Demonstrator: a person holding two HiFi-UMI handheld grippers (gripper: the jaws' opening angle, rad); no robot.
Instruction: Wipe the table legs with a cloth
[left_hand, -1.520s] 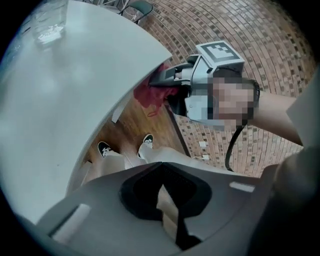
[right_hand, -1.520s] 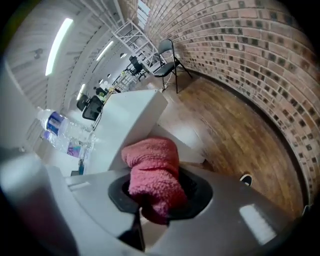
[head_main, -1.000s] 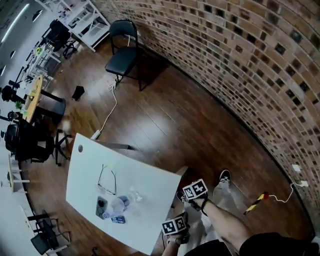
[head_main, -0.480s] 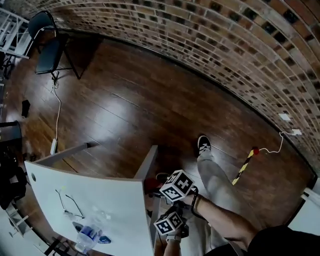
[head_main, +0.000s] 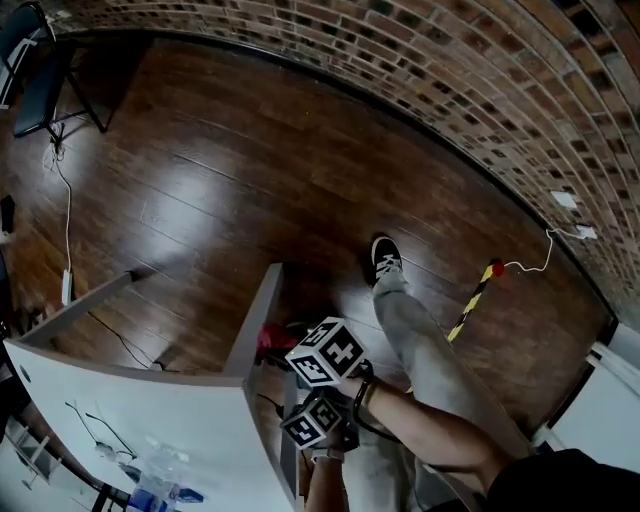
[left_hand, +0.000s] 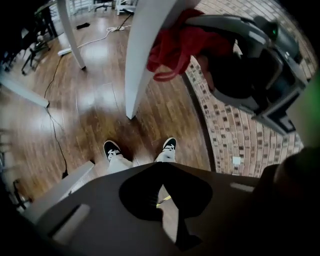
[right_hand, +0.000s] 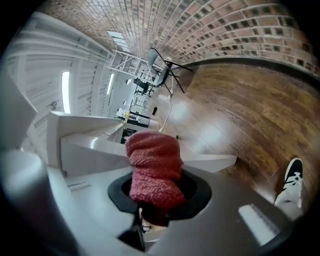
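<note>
A red cloth is bunched against the white table leg under the corner of the white table top. My right gripper is shut on the red cloth, which fills the gap between its jaws in the right gripper view, with the white leg just behind. My left gripper hangs just below the right one. In the left gripper view its dark jaws stand shut with nothing in them, and the cloth lies against the leg above.
The person's grey trouser legs and black-and-white shoes stand right beside the leg. A brick wall curves behind. A yellow-black striped stick, a white cable and a black chair are on the wooden floor. A bottle lies on the table.
The head view has swung down and right, so the table top has slid to the lower left. The grippers have come in beside the leg, and the red cloth now shows against it.
</note>
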